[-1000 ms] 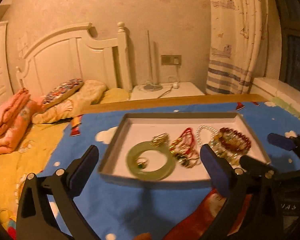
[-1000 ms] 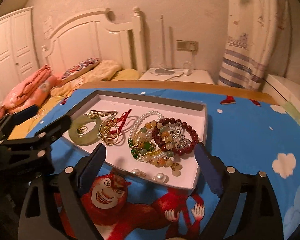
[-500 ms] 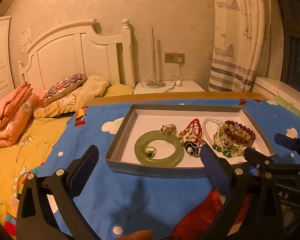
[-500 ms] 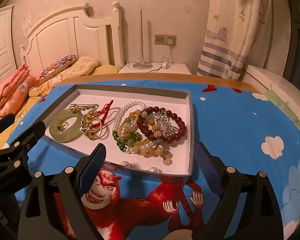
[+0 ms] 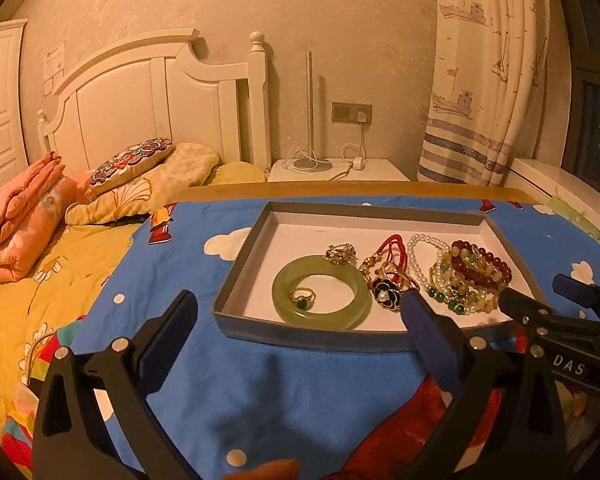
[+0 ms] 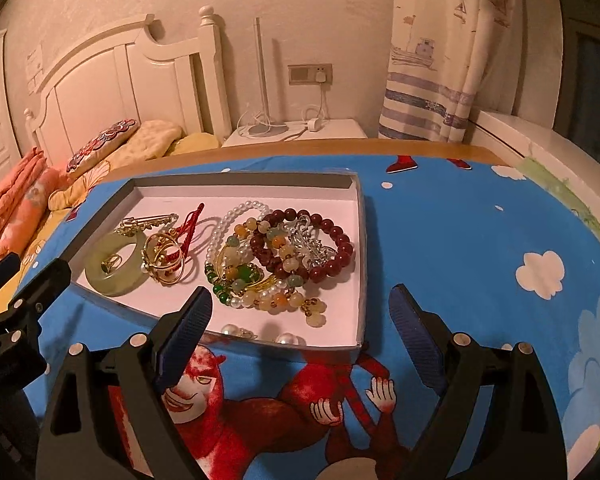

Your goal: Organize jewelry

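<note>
The jewelry all lies inside the tray (image 5: 242, 276), a shallow grey-walled box with a white floor, set on the blue cartoon cloth (image 6: 460, 220). Toward the tray's left end sits the jade bangle (image 5: 320, 298), flat, with a small green-stoned ring (image 5: 302, 300) inside its hole and a gold brooch (image 5: 341, 254) touching its far rim. Just right of it lie the red cord (image 5: 392, 246) and a dark flower piece (image 5: 387, 294). The right half holds a tangled heap: the pearl strand (image 6: 228, 224), the dark red beads (image 6: 336, 240) and the mixed beads (image 6: 256, 276), overlapping one another. Two loose pearls (image 6: 286, 338) rest against the tray's near wall.

Over the last second both cameras have drawn back and levelled out: the tray has gone from filling the lower middle of each view to sitting farther off and more squarely framed, and no piece has shifted. I judge this a lining-up, not a pick. The heap fits both a sorting under way and one yet to reach the right half; the frames do not settle which.

The left gripper (image 5: 300, 332) hangs over the cloth short of the tray's near-left corner, jaws spread wide and holding nothing, the bangle just beyond its gap. The right gripper (image 6: 300, 332) stands at the near wall toward the near-right corner, likewise wide and empty, the loose pearls and the heap's near edge just ahead.
</note>
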{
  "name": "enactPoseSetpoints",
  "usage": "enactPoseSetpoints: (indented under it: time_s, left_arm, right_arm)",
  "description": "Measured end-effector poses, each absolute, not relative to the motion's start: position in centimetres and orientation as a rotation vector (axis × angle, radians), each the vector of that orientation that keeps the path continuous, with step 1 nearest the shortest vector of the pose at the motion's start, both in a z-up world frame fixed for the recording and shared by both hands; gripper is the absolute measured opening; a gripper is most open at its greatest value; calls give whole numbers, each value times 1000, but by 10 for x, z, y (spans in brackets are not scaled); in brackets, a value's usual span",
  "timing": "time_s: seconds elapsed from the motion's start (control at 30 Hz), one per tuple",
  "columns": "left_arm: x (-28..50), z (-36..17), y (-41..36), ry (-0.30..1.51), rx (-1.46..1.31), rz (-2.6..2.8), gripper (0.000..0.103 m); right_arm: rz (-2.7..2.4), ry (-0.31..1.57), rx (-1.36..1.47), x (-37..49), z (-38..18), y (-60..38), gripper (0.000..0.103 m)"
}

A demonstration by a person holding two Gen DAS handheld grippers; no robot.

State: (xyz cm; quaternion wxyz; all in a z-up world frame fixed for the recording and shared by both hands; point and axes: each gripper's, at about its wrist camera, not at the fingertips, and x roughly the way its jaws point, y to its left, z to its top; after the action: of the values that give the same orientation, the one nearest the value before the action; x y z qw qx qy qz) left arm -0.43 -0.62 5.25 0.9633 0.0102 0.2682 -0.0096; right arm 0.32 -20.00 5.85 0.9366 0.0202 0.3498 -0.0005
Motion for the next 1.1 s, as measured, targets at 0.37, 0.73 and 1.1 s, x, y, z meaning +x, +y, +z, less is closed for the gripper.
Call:
enactPoseSetpoints:
  time_s: [0.37, 0.73, 1.1]
  left_arm:
    - [-5, 51, -5, 544, 24, -20, 100]
    - [-5, 51, -6, 542, 23, -22, 100]
    - [-5, 48, -7, 546, 17, -30, 100]
  right_arm:
    - [-2, 718, 43, 4, 58, -201, 86]
    - [-2, 718, 44, 4, 58, -201, 86]
    - [-1, 719, 46, 4, 58, -201, 86]
